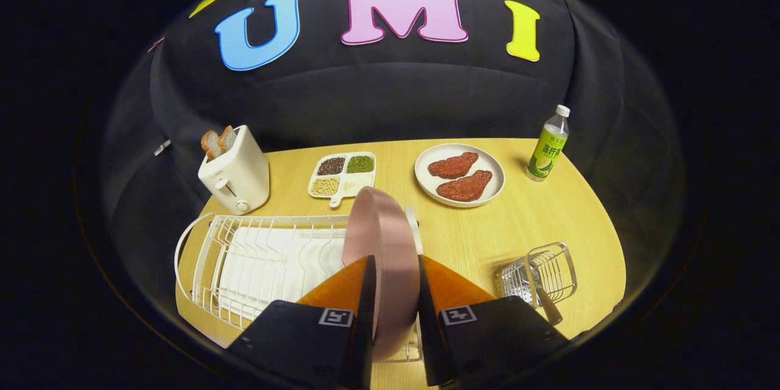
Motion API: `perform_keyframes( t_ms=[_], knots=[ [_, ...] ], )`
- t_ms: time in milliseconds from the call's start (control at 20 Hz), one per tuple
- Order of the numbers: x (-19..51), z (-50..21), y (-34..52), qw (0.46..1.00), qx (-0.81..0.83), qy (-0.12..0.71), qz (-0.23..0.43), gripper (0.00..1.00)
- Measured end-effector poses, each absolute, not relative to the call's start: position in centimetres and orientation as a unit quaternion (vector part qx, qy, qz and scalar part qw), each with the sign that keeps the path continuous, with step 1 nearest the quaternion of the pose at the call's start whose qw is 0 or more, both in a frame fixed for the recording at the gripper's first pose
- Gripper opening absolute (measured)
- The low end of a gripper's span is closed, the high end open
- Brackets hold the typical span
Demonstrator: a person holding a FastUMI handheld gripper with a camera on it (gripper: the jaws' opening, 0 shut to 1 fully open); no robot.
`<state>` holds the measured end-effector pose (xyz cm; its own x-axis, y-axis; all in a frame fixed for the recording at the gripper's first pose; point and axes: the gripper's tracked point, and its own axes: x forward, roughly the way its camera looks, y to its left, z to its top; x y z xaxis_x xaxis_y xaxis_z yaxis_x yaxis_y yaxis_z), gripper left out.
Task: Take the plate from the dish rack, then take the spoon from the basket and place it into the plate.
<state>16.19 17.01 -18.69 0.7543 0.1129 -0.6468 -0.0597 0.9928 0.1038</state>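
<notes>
A pink plate (pixel 381 237) stands on edge between my two fingers, over the right end of the white wire dish rack (pixel 256 262). My gripper (pixel 395 292) is shut on the plate, one finger pressing each face. I cannot tell whether the plate still rests in the rack's slots. To the right of my fingers a small wire basket (pixel 542 274) sits on the wooden table (pixel 487 225), and a spoon (pixel 545 304) leans in it with its handle sticking out toward me.
Beyond the rack stand a white toaster (pixel 236 173) with bread slices, a divided tray (pixel 342 175) of beans, a white plate (pixel 460 175) with two pieces of meat, and a green-labelled bottle (pixel 548 146) at the far right.
</notes>
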Motion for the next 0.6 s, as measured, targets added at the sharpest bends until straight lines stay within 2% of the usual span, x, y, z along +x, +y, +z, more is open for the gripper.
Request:
perform_keyframes(
  t_ms=[250,600],
  knots=[
    [16.1,-18.1,17.2,0.938,0.051,0.343,-0.015,0.31],
    [16.0,-15.9,18.6,0.950,0.004,0.310,-0.035,0.30]
  ],
)
